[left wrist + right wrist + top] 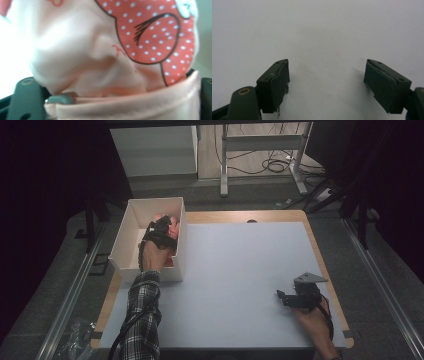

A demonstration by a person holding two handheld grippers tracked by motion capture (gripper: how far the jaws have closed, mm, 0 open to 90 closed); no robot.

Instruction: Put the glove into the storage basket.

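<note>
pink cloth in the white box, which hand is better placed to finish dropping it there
Left. The left gripper is already inside the white box with the pink cloth between its jaws; the right gripper rests open, far across the table.

a soft pale-pink cloth item [82,57] with a coral patch dotted white, bearing a black-outlined lash drawing, lies crumpled inside the white box [131,222] at the worktop's far left corner. its folded pink hem runs across the bottom of the left gripper view.
</note>
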